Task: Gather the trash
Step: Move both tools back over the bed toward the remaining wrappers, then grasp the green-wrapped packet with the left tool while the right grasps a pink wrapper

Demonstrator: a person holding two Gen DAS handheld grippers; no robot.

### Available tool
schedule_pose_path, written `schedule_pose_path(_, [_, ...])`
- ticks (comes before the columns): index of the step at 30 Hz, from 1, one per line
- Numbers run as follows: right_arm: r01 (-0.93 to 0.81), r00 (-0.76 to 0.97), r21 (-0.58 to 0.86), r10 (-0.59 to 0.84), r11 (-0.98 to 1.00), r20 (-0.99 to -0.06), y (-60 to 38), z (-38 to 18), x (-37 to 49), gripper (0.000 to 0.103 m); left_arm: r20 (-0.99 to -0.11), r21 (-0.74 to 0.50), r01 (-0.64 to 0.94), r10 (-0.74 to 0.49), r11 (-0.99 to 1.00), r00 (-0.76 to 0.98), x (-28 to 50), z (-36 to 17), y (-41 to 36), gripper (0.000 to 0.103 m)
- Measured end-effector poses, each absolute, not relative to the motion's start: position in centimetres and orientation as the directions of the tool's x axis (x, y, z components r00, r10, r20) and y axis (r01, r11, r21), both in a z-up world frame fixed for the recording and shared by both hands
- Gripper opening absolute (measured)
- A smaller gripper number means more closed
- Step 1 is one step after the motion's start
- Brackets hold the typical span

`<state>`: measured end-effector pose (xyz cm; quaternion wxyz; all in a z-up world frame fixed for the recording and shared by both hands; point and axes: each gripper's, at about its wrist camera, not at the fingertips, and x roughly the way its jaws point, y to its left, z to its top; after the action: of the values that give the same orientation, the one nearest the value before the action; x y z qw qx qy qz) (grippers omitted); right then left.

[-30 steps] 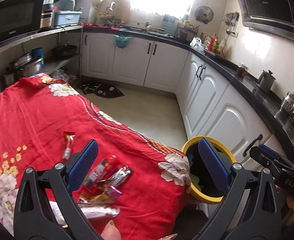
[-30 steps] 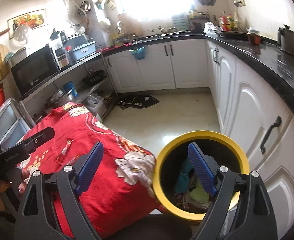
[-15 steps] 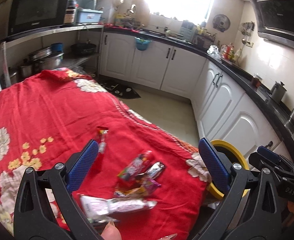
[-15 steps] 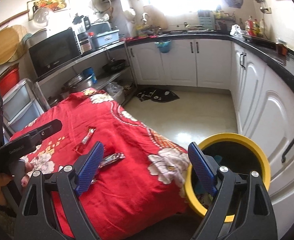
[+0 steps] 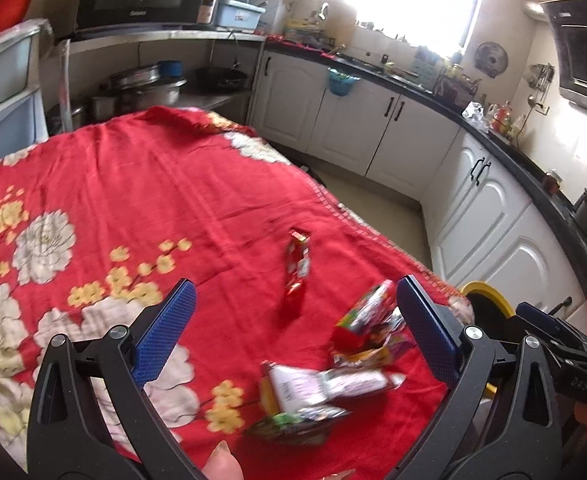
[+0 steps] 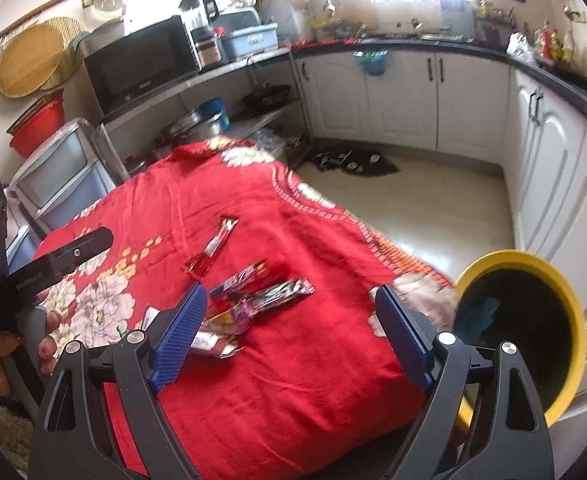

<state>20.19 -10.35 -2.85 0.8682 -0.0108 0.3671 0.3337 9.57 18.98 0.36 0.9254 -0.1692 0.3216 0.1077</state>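
Several snack wrappers lie on the red flowered cloth (image 5: 141,184): a lone red wrapper (image 5: 297,266), a colourful pile (image 5: 367,320) and a white pack (image 5: 325,386). In the right wrist view they show as the red wrapper (image 6: 213,250) and the pile (image 6: 253,292). My left gripper (image 5: 293,328) is open and empty above the cloth, the pile by its right finger. My right gripper (image 6: 289,332) is open and empty, just right of the pile. The yellow-rimmed bin (image 6: 573,320) stands on the floor right of the table, with trash inside.
White kitchen cabinets (image 6: 473,100) with a black counter line the back and right. A shelf with a microwave (image 6: 141,64) and pots stands behind the table. Plastic drawers (image 6: 57,176) are at the left. A dark mat (image 6: 353,162) lies on the floor.
Both grippers have swung left from the bin toward the table. The wrappers now sit nearer the centre of both views. Both jaws stay open.
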Motion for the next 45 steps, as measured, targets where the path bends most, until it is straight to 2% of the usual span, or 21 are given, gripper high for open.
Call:
schedule_pose_path(4, [-0.602, 0.465, 0.239, 0.578, 0.762, -0.67, -9.0, -4.2, 20.5, 0.08, -0.658, -0.248, -0.312, 0.077, 0.917, 0.749, 8.5, -1.2, 20.1, 0.092])
schedule_pose_path(19, [-0.609, 0.316, 0.323, 0.594, 0.725, -0.74, -5.2, -8.6, 21.8, 0.064, -0.749, -0.288, -0.152, -0.124, 0.945, 0.651, 7.4, -7.6, 19.3, 0.092])
schedule_pose_path(22, [-0.608, 0.29, 0.343, 0.603, 0.716, -0.744, -4.3, -9.3, 22.1, 0.06, -0.745, -0.307, -0.114, -0.165, 0.945, 0.646, 7.3, -8.0, 18.8, 0.092])
schedule_pose_path(27, [-0.6, 0.252, 0.378, 0.615, 0.705, -0.747, -3.4, -10.3, 22.5, 0.046, -0.744, -0.345, -0.09, -0.214, 0.934, 0.634, 7.0, -8.8, 18.7, 0.091])
schedule_pose_path(31, [-0.592, 0.24, 0.395, 0.622, 0.702, -0.745, -3.2, -10.8, 22.7, 0.034, -0.741, -0.36, -0.088, -0.227, 0.929, 0.632, 6.9, -8.9, 18.9, 0.08])
schedule_pose_path(33, [-0.591, 0.239, 0.401, 0.627, 0.7, -0.742, -3.3, -10.8, 22.7, 0.024, -0.741, -0.361, -0.082, -0.232, 0.929, 0.63, 6.8, -8.9, 18.9, 0.074])
schedule_pose_path(36, [-0.601, 0.248, 0.388, 0.624, 0.699, -0.741, -3.4, -10.5, 22.6, 0.014, -0.745, -0.352, -0.07, -0.234, 0.933, 0.625, 6.8, -8.9, 18.6, 0.062])
schedule_pose_path(40, [-0.611, 0.262, 0.376, 0.627, 0.696, -0.734, -3.6, -10.0, 22.3, 0.013, -0.751, -0.34, -0.049, -0.24, 0.939, 0.615, 6.6, -8.9, 18.0, 0.047])
schedule_pose_path(41, [-0.614, 0.27, 0.371, 0.627, 0.697, -0.731, -3.7, -9.8, 22.1, 0.013, -0.753, -0.33, -0.048, -0.232, 0.943, 0.615, 6.5, -8.8, 17.8, 0.04])
schedule_pose_path(45, [-0.626, 0.282, 0.357, 0.628, 0.693, -0.726, -4.0, -9.2, 21.8, 0.013, -0.759, -0.297, -0.034, -0.214, 0.954, 0.615, 6.3, -8.3, 17.2, 0.032])
